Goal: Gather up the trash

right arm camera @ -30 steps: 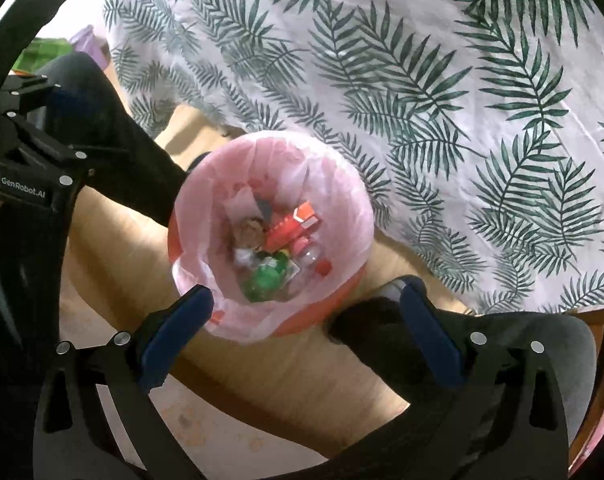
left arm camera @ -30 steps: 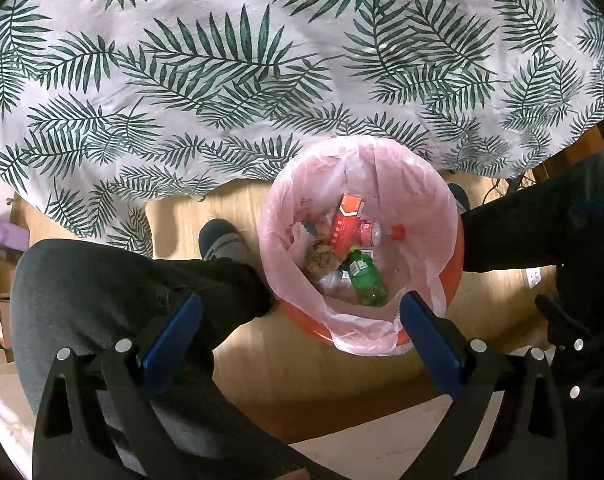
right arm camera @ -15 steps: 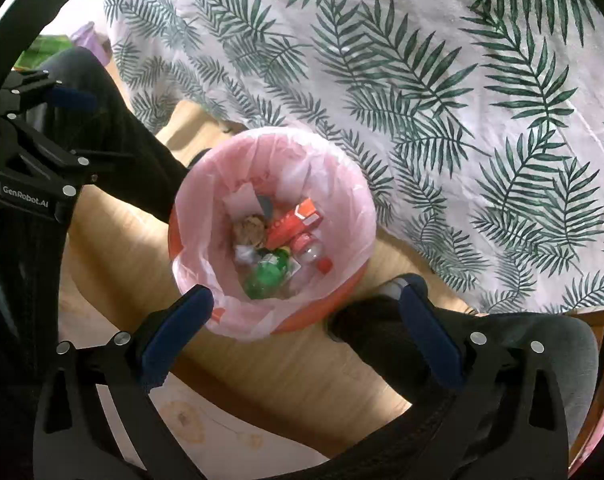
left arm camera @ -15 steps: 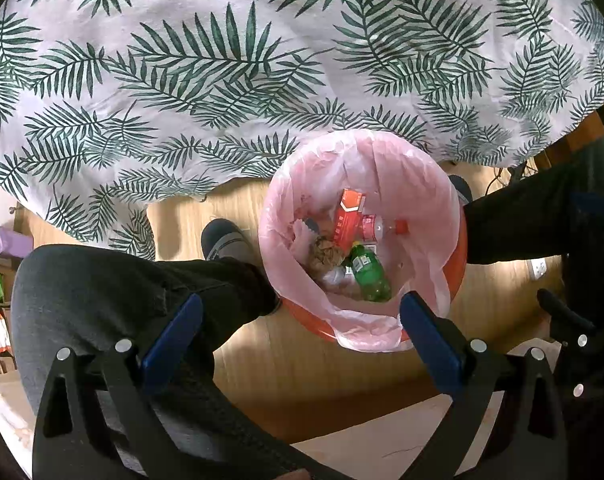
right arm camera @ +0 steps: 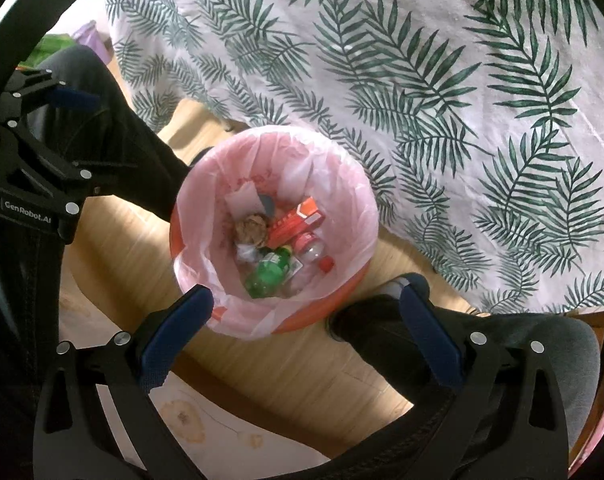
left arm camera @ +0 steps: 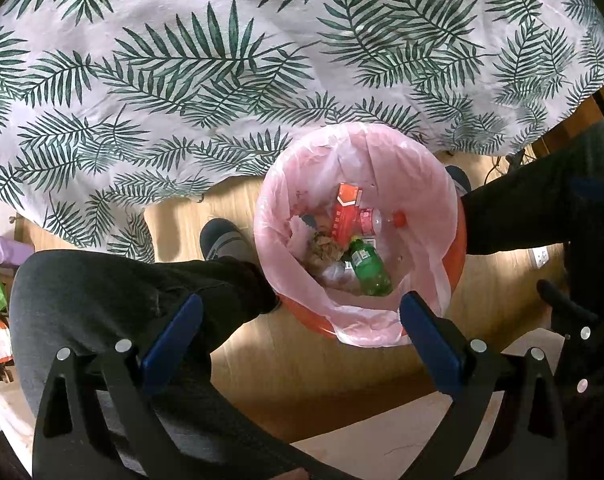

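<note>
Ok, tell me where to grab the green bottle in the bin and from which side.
Grip the green bottle across its mid body, coming straight down from above. It lies on its side atop the other trash in the pink-lined bin, so only its upper flank is clearly free.

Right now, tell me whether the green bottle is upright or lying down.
Lying down. The green bottle rests on its side atop the other trash inside the pink-lined bin, beside the red carton.

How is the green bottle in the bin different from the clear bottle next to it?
The green bottle has tinted green plastic, while the clear bottle is see-through with a red label. The clear bottle shows a red cap; the green bottle's cap end is hidden. The green bottle lies on top of the pile, the clear bottle partly under the red carton. Both lie on their sides inside the pink-lined bin.
</note>
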A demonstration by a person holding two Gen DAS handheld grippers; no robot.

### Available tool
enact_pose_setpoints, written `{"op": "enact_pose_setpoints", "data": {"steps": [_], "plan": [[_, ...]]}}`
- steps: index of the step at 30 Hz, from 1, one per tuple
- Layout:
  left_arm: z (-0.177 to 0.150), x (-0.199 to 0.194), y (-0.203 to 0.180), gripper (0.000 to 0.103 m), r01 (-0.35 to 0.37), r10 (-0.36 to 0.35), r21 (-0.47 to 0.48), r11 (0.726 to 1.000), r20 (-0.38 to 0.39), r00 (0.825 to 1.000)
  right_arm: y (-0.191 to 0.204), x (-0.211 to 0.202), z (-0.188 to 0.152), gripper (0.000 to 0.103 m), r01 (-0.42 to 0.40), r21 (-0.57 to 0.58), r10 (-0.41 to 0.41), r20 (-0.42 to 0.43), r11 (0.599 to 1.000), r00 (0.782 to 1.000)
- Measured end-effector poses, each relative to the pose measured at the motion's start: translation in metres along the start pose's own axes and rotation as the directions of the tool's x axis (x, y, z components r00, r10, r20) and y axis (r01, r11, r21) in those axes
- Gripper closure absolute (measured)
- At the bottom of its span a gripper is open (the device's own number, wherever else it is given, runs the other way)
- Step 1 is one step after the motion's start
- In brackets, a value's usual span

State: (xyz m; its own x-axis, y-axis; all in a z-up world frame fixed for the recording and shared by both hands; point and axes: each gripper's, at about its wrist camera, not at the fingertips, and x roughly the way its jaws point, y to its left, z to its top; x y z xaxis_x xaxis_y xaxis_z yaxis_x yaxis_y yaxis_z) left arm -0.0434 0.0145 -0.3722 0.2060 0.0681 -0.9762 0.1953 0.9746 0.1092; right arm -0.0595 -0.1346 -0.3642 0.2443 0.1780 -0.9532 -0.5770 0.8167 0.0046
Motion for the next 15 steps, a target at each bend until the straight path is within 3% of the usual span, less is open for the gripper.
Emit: {"op": "enact_pose_setpoints", "data": {"steps": [15], "plan": [[0.0003, 0.0027, -0.0036, 0.005, -0.001, 0.001, 0.029, 1.000, -0.009, 1.000, 0.0000, 0.0003, -0.0006, 0.006, -0.001, 0.000, 0.001, 0.000, 1.000, 1.000]]}}
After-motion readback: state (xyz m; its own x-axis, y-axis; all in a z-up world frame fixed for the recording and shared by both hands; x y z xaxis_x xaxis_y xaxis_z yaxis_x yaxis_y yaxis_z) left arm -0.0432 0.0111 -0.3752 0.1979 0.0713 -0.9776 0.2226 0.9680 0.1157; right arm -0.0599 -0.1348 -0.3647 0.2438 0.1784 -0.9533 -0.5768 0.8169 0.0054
